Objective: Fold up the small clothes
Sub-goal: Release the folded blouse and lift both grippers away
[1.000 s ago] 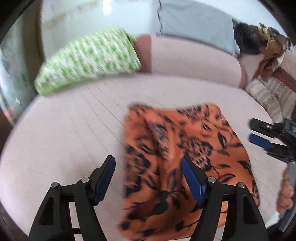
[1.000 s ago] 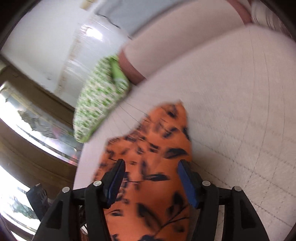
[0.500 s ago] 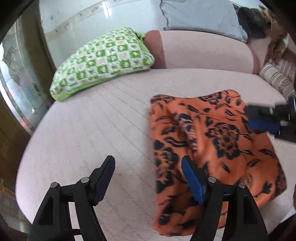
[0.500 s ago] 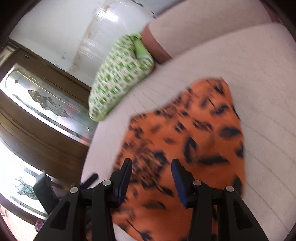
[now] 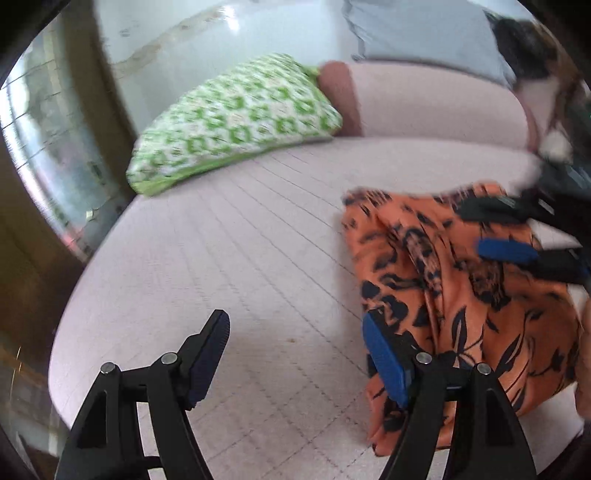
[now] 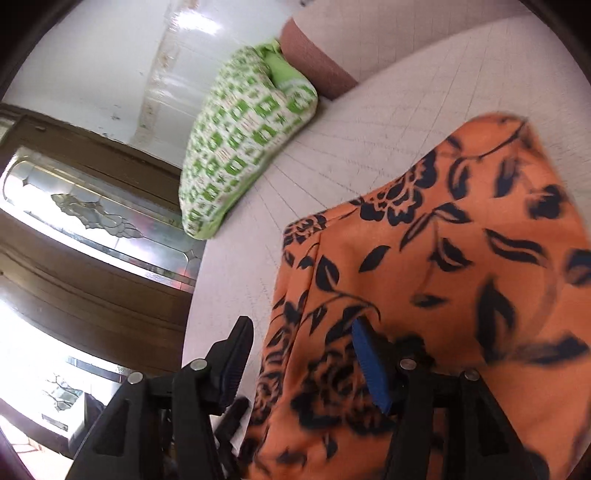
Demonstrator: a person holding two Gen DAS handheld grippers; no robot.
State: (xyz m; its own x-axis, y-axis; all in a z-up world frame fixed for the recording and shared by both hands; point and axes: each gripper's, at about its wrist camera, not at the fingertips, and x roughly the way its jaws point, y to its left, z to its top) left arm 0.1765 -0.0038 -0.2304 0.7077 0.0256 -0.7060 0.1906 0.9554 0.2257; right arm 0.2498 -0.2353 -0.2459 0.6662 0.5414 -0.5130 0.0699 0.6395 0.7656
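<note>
An orange garment with a black floral print (image 5: 443, 295) lies rumpled on the pale pink bed (image 5: 221, 258), right of centre in the left wrist view. My left gripper (image 5: 293, 321) is open over bare sheet, its right finger at the garment's left edge. My right gripper (image 5: 476, 229) reaches in from the right above the cloth. In the right wrist view the garment (image 6: 443, 258) fills the right half. There the right gripper (image 6: 301, 325) straddles the cloth's left edge, its jaws opening, pads not pressing on it.
A green-and-white checked pillow (image 5: 236, 122) leans at the head of the bed beside a pink bolster (image 5: 424, 103), with a grey pillow (image 5: 417, 29) behind. A wooden door with patterned glass (image 6: 92, 221) stands left of the bed. A hand (image 5: 583, 369) shows at the right edge.
The left view swung left, so the garment now sits further right. The right gripper moved across the garment to its left edge; its jaws narrowed, then widened again.
</note>
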